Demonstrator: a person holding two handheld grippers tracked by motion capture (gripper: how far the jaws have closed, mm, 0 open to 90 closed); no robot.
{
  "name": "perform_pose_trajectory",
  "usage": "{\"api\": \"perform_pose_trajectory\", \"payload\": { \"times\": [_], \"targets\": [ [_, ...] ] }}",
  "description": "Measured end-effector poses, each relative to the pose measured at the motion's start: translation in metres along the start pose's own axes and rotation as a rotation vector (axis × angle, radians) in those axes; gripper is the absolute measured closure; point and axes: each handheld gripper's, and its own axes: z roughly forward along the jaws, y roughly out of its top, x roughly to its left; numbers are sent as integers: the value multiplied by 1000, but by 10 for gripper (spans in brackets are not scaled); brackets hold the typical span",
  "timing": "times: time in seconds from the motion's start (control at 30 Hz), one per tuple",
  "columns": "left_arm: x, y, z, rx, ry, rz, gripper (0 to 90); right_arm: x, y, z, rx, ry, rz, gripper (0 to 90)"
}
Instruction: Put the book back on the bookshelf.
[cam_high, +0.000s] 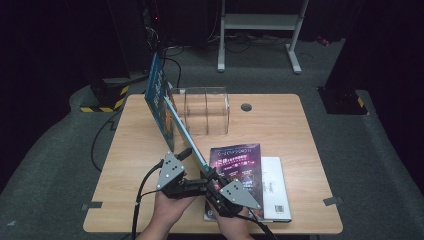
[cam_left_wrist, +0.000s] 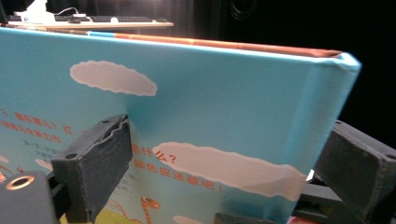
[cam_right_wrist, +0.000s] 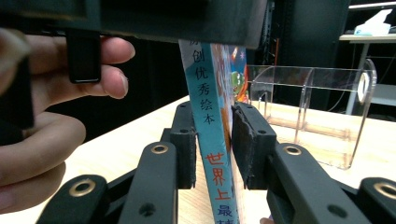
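I clamp my left gripper (cam_high: 192, 186) across the blue book (cam_high: 161, 102); my right gripper (cam_right_wrist: 212, 144) straddles its spine, seemingly loosened, steadying it upright.

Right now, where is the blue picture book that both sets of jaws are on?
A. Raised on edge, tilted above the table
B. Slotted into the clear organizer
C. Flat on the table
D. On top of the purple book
A: in the high view the blue picture book stands on edge, tilted above the table, with the left gripper and right gripper at its lower end.
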Motion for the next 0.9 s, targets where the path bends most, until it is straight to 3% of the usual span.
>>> {"api": "perform_pose_trajectory", "payload": {
  "times": [0.9],
  "targets": [
    [2,-2,0,20,43,13,68,8,-1,0,4,50,13,636]
  ]
}}
